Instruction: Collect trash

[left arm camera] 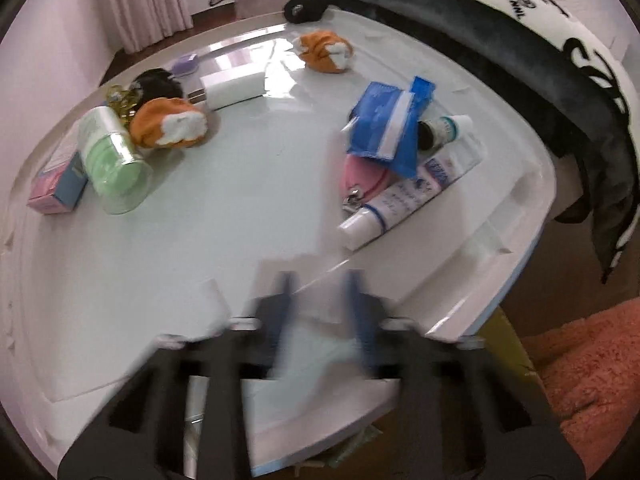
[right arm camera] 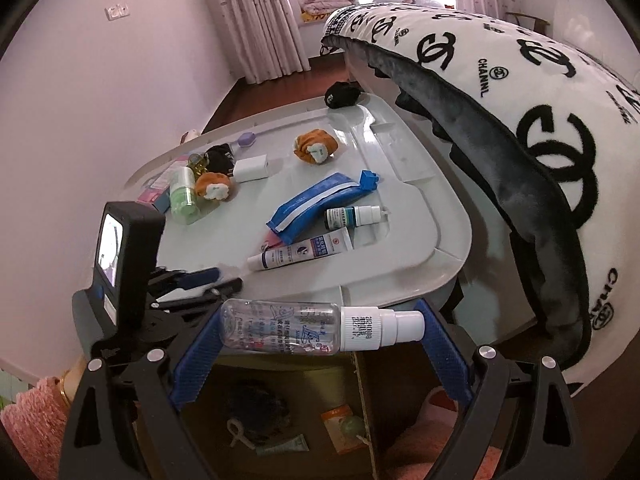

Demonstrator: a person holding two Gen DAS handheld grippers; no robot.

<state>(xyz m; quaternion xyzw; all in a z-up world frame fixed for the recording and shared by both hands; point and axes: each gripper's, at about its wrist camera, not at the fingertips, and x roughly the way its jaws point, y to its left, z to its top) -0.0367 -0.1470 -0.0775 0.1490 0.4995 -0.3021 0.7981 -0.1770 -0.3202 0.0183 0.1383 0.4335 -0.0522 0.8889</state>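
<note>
My right gripper (right arm camera: 320, 326) is shut on a clear spray bottle (right arm camera: 288, 324) with a white pump, held sideways over a cardboard box (right arm camera: 362, 372) that holds trash. My left gripper (left arm camera: 320, 292) is blurred, low over the near edge of the white lid-table (left arm camera: 200, 220); its blue fingers stand slightly apart with nothing clearly between them. It also shows in the right wrist view (right arm camera: 224, 280). On the table lie a blue wrapper (left arm camera: 384, 124), a white tube (left arm camera: 408, 196), a small dropper bottle (left arm camera: 444, 128) and a pink nail clipper (left arm camera: 364, 180).
At the left stand a green cotton-swab jar (left arm camera: 114, 160), a pink-blue box (left arm camera: 56, 188), orange sock balls (left arm camera: 170, 122), a white charger (left arm camera: 232, 88) and a black item (left arm camera: 160, 82). A patterned blanket (right arm camera: 520, 100) overhangs the right side. A pink slipper (left arm camera: 588, 360) lies on the floor.
</note>
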